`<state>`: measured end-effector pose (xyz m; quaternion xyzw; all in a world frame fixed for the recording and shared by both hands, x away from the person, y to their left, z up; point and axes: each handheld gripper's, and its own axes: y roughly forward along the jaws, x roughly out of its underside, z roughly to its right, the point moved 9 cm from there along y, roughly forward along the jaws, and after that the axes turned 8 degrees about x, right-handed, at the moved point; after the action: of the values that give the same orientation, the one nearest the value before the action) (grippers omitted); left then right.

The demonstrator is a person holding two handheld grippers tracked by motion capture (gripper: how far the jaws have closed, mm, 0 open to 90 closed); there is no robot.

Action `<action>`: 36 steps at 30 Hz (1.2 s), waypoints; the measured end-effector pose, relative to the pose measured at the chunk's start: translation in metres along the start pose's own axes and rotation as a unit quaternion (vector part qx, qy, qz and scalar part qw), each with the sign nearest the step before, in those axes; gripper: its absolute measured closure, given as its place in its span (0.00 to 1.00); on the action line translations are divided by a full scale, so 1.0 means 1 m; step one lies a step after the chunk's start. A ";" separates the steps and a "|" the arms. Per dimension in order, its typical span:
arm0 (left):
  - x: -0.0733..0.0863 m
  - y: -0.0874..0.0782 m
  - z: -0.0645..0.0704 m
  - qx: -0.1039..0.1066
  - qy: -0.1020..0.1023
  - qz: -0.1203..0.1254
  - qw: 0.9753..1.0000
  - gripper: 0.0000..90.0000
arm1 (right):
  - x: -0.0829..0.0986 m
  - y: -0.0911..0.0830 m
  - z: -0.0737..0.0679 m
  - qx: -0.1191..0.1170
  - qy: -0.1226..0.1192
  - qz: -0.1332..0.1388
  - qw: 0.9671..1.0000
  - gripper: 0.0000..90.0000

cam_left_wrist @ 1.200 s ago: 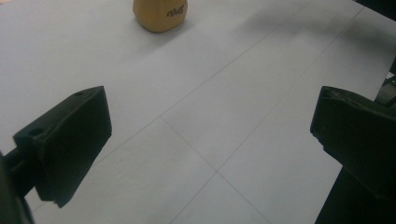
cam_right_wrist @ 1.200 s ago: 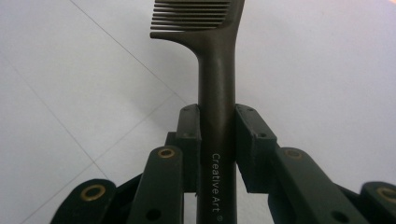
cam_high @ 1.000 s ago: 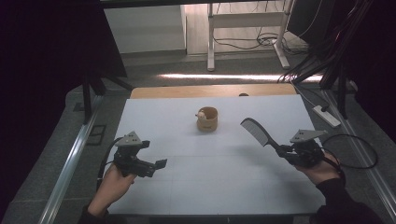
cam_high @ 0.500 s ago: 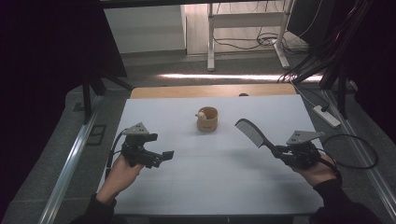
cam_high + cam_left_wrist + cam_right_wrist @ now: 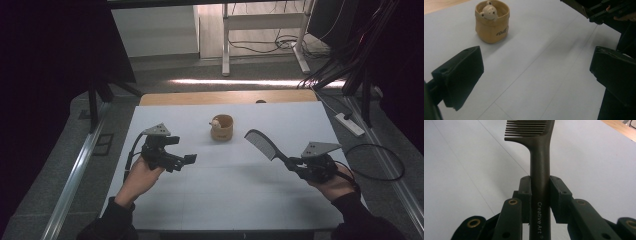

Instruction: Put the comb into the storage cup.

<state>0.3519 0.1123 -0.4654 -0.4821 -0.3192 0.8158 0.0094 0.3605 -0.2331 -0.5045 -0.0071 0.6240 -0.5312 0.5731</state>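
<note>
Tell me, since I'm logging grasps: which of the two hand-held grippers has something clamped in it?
The right hand-held gripper: its jaws are shut on the dark comb's handle. The left hand-held gripper has wide-open jaws, nothing between them.

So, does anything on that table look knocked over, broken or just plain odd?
Nothing stands out. The little tan cup with a bear figure inside stands upright on the white table, with no spill. The right gripper clamps the dark comb squarely by its handle; the left gripper is open.
</note>
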 end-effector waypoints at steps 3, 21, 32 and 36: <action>-0.005 0.004 0.001 0.007 0.000 0.000 1.000 0.00 | -0.001 0.001 -0.003 -0.003 -0.005 0.001 1.000 0.81; -0.014 0.028 0.003 0.035 0.006 0.004 0.999 0.00 | -0.009 0.006 -0.024 -0.024 -0.032 0.014 0.999 0.81; -0.014 0.033 0.010 0.062 -0.007 0.015 0.998 0.00 | -0.015 0.012 -0.047 -0.046 -0.059 0.022 0.997 0.81; -0.012 0.036 0.011 0.071 -0.016 0.007 0.997 0.00 | -0.017 0.014 -0.056 -0.052 -0.072 0.026 0.996 0.81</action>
<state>0.3603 0.0740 -0.4711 -0.4691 -0.2577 0.8441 0.0329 0.3349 -0.1795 -0.5141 -0.0590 0.6078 -0.4810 0.6290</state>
